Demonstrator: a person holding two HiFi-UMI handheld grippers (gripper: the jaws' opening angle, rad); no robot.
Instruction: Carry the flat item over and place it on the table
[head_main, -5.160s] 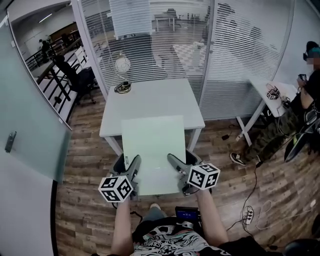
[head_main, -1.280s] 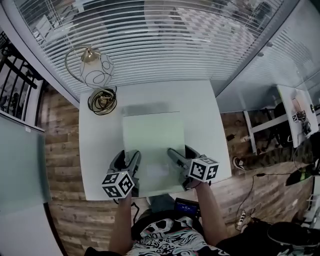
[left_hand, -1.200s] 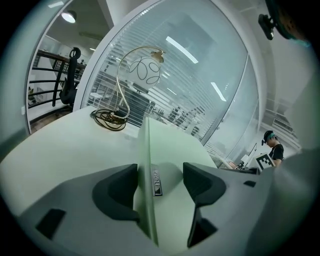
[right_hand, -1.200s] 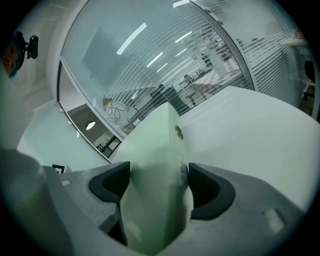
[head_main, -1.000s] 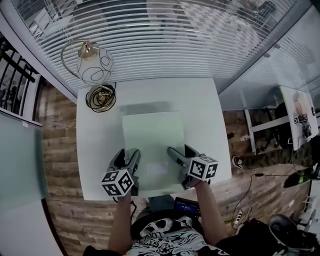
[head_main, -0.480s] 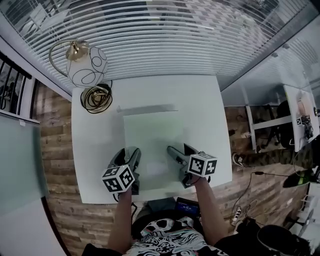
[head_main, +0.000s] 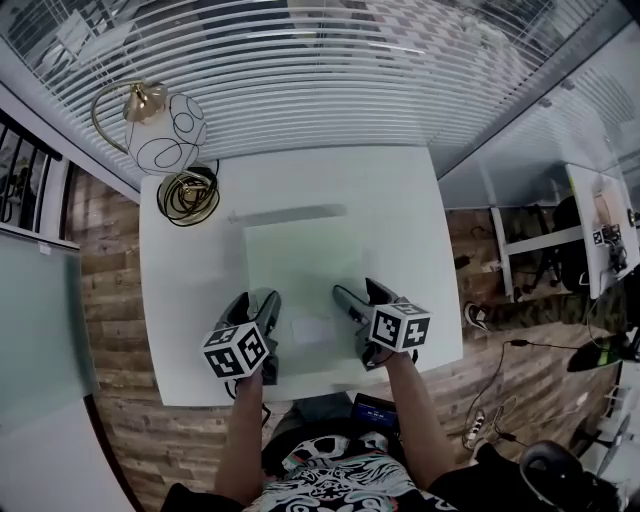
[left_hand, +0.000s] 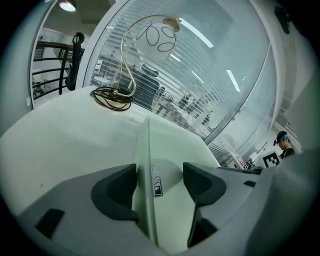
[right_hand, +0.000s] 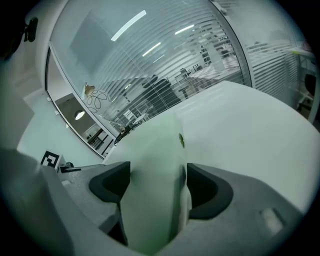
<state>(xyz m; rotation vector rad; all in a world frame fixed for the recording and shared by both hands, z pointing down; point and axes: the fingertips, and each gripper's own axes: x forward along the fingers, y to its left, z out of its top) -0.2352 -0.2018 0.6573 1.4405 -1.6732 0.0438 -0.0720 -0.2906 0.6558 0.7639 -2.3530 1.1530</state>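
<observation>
A pale green flat board (head_main: 305, 265) hangs level just above the white table (head_main: 190, 300), casting a thin shadow strip past its far edge. My left gripper (head_main: 262, 308) is shut on the board's left edge near the front corner. On the opposite edge my right gripper (head_main: 352, 302) is shut. In the left gripper view the board (left_hand: 146, 150) runs edge-on between the pads of the left gripper (left_hand: 160, 181). In the right gripper view the board (right_hand: 155, 155) fills the gap of the right gripper (right_hand: 154, 186).
A globe lamp (head_main: 165, 135) on a curved gold stem stands at the table's far left corner beside a coiled cable (head_main: 185, 195). A glass wall with blinds (head_main: 300, 70) runs behind the table. Another white table (head_main: 600, 225) stands to the right. Wooden floor surrounds the table.
The person has walked up to the table with the board, and it now hangs over the tabletop. In the last second it came slightly nearer and lower, with both grippers still on it.
</observation>
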